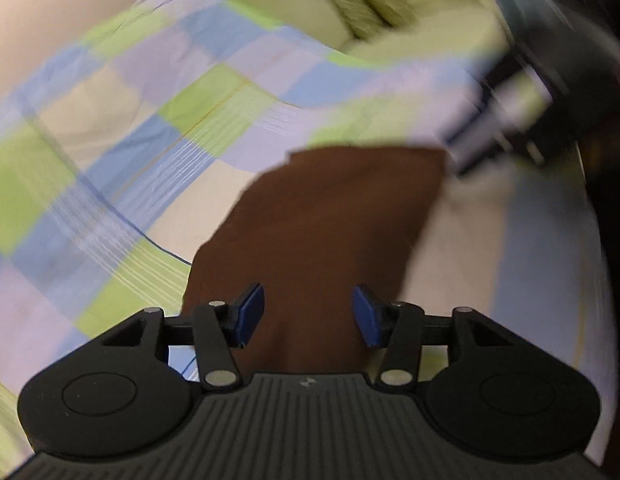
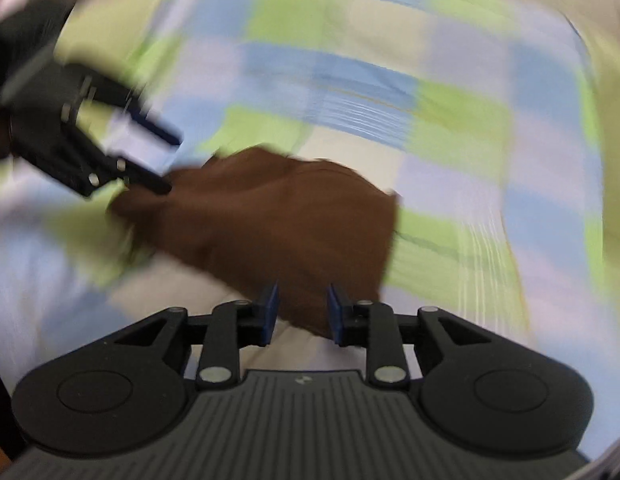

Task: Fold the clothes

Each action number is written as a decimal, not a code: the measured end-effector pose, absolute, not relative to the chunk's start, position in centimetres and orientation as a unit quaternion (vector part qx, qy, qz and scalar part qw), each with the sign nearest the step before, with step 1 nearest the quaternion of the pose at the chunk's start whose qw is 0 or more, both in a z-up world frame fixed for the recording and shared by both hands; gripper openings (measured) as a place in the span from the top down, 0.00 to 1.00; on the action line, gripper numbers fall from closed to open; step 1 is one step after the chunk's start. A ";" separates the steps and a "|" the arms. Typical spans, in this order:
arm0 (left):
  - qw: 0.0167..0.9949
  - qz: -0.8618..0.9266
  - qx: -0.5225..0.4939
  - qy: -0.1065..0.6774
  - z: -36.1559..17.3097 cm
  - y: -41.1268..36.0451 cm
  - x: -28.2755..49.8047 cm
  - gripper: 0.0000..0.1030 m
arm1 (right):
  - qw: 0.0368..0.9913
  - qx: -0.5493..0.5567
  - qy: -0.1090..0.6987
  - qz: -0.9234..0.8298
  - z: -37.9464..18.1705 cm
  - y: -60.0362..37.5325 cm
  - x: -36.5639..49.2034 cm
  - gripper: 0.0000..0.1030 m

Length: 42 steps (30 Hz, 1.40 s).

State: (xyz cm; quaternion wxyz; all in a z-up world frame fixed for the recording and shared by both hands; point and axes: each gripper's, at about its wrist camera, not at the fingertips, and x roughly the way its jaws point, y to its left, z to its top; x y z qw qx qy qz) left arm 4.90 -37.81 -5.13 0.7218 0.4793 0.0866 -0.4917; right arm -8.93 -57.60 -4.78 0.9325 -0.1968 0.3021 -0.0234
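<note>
Brown garment (image 1: 321, 232), folded compact on checked bedsheet (image 1: 122, 152); left tongs (image 1: 308, 314) and right tongs (image 2: 302, 312) both parted, empty; further folding seemingly minimal.

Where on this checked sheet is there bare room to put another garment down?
The checked sheet lies bare left of the brown cloth and beyond it up to an olive item. In the right wrist view it is bare right of the cloth. Both grippers crowd the cloth.
</note>
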 end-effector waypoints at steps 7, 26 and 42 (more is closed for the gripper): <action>0.684 -0.439 0.582 0.027 -9.9 -40.1 3.2 0.46 | 0.834 -0.423 0.353 0.010 -7.1 -53.1 -6.1 0.63; 0.679 -0.400 0.614 0.040 -12.7 -40.6 5.2 0.85 | 0.752 -0.559 0.349 -0.005 -12.2 -54.2 -4.0 0.82; 0.691 -0.448 0.558 0.102 -9.8 -33.0 -2.2 0.88 | 0.761 -0.537 0.362 0.023 -11.6 -49.1 -12.4 0.87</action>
